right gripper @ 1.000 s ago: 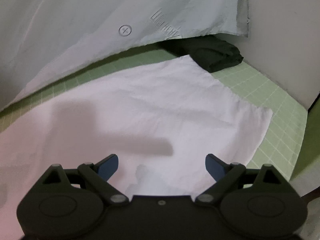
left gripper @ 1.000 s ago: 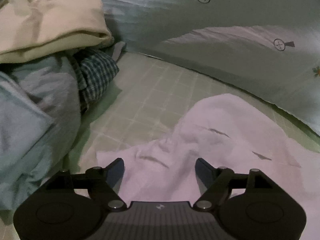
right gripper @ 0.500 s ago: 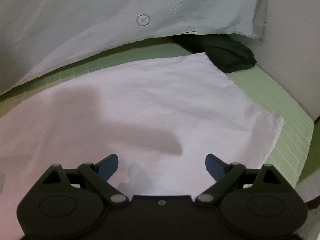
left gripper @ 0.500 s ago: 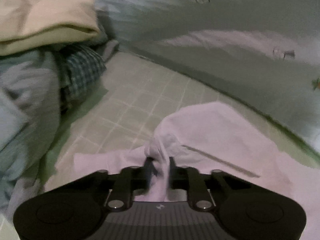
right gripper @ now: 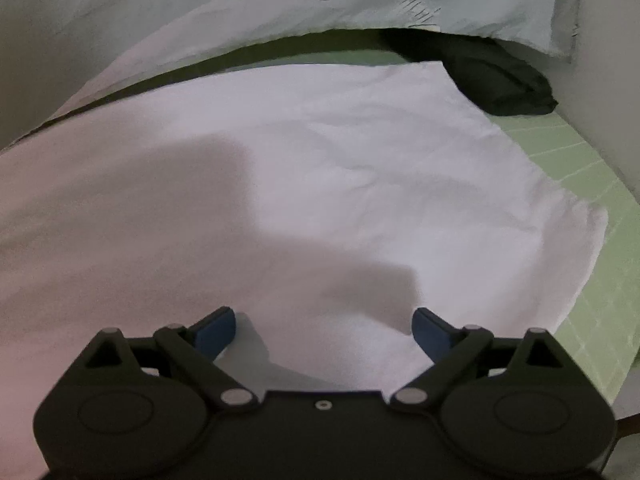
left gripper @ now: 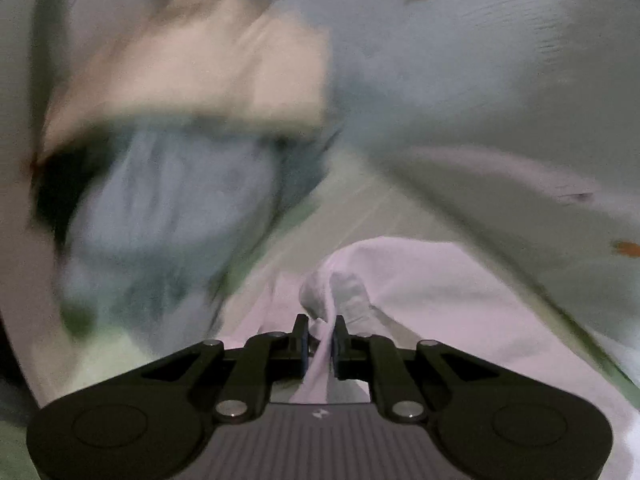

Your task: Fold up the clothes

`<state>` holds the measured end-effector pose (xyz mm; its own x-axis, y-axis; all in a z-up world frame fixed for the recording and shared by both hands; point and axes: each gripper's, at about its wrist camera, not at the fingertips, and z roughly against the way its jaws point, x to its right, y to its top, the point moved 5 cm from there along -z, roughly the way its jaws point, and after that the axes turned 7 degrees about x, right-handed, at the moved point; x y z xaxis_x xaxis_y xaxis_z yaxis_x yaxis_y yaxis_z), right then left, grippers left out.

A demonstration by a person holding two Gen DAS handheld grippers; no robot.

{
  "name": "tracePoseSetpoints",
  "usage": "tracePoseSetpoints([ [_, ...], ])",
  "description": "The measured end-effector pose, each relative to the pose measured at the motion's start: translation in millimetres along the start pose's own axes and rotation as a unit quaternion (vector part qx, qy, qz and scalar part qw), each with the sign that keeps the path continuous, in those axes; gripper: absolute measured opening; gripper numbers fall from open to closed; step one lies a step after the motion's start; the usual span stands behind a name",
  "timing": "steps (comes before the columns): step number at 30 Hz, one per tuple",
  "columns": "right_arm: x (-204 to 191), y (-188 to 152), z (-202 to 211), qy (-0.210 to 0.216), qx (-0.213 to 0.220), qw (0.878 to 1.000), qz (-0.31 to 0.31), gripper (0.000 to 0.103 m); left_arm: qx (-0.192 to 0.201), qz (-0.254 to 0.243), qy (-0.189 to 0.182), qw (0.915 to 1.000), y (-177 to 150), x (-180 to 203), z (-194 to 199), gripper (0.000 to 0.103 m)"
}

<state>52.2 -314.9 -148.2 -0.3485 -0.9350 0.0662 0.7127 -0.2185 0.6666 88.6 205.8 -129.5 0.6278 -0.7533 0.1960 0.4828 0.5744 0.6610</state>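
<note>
My left gripper [left gripper: 320, 340] pinches a bunched, perhaps sleeve, edge of the soft, limp white garment [right gripper: 320, 168]; right gripper [right gripper: 324, 332] gapes wide.

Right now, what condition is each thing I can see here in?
Left gripper: fingers shut on a bunched bit of the white cloth.
Right gripper: fingers open, holding nothing, over the cloth.
White cloth: spread fairly flat, lightly wrinkled, pinched up at one end.
Dark garment: folded, beside the cloth's far corner.
Clothes pile: heaped, blurred.
</note>
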Motion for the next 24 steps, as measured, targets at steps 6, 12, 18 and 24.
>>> tracePoseSetpoints([
  [6, 5, -4, -2, 0.008, 0.000, 1.000, -0.014, 0.100, -0.021, -0.001, 0.042, 0.9989, -20, -17, -3, 0.087],
  [12, 4, -6, -1, 0.002, 0.000, 1.000, -0.028, 0.102, -0.023, 0.017, 0.047, 0.9985, -34, -33, 5, 0.088],
  [18, 4, -7, 1, 0.000, -0.001, 1.000, -0.028, 0.102, -0.042, 0.108, 0.036, 0.9926, -52, -50, -6, 0.089],
  [24, 5, -11, 11, 0.006, -0.010, 1.000, -0.024, 0.102, -0.025, 0.125, 0.032, 0.9913, -59, -49, -22, 0.082],
])
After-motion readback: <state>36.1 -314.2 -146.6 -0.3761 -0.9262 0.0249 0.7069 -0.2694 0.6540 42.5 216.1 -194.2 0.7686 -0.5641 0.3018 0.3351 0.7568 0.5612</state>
